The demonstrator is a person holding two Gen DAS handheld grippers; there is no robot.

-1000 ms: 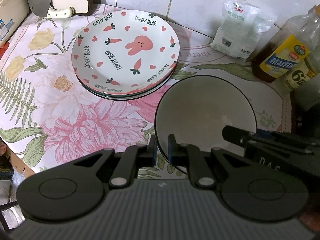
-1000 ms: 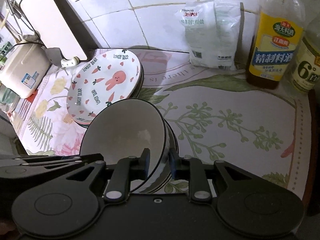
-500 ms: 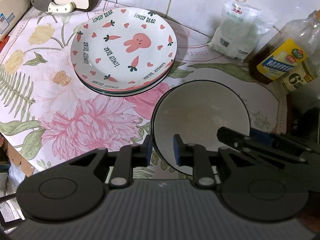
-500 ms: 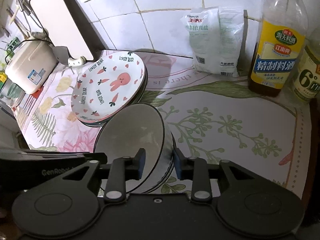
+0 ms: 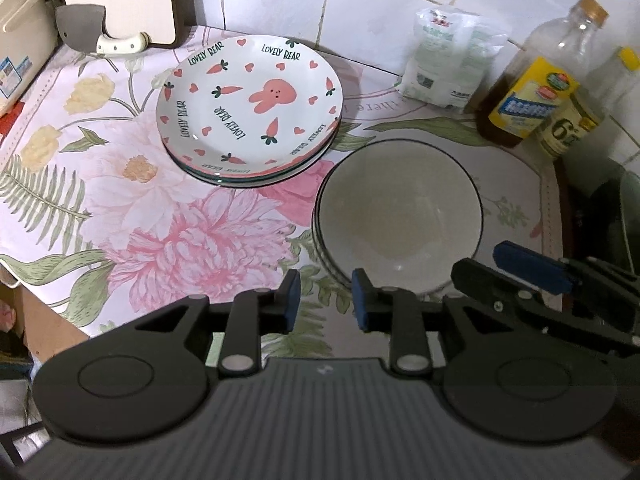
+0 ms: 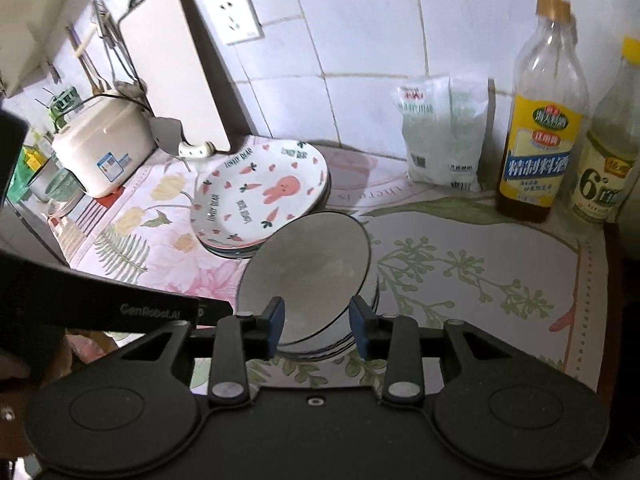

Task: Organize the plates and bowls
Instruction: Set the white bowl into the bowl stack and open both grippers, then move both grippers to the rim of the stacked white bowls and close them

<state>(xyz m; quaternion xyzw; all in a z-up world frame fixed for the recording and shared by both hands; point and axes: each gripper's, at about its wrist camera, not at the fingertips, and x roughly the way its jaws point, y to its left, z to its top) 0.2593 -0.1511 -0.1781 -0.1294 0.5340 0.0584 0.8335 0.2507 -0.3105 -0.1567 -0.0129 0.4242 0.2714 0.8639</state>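
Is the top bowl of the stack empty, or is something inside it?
Empty. The top bowl shows only its bare pale inside in both views. It sits nested in the bowl stack beside the bunny plates.

1. My left camera sits above my left tool, looking steeply down and forward at the worktop from close by, toward the tiled wall.
2. My right camera rides behind my right tool, set lower and flatter, facing that wall and taking in more of it.
3. Both views share the stacked bowls, rabbit plates and bottles.
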